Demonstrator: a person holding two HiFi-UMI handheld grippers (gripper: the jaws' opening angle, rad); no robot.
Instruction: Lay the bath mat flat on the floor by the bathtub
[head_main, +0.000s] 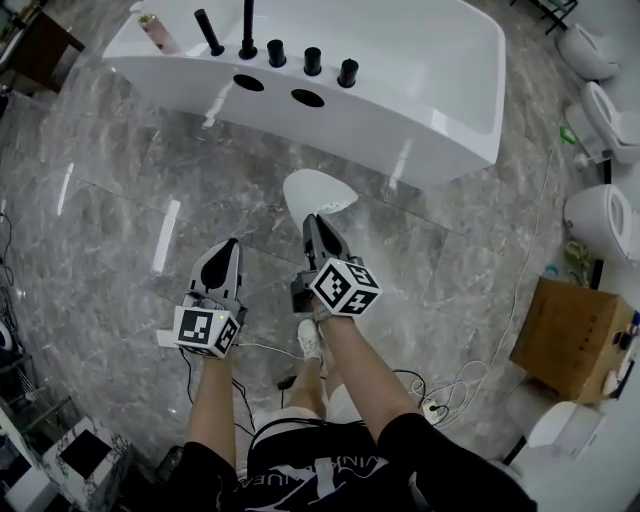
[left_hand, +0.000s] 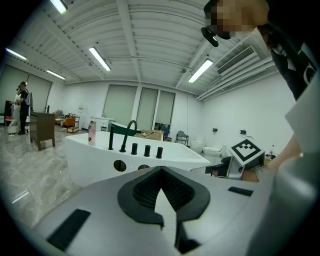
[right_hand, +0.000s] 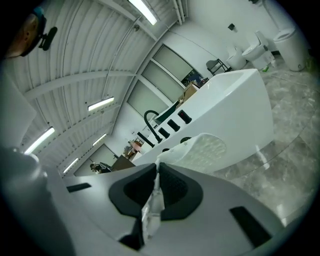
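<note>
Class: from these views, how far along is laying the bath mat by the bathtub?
Done: the right gripper is shut on the bath mat, near the bathtub. In hand: the mat is held above the floor. Remaining: lowering and flattening it; the left gripper is shut, empty.

The left hand-held gripper (head_main: 233, 245) and the right hand-held gripper (head_main: 312, 222) are both grey and pointy, with black bumpy pads (left_hand: 175, 189) inside. Each has a white cube (head_main: 345, 286) with black squares on it. A thin white cable (head_main: 265, 348) comes off the left one. The person wears black shorts (head_main: 290, 458) with white letters and a white shoe (head_main: 310, 338).
</note>
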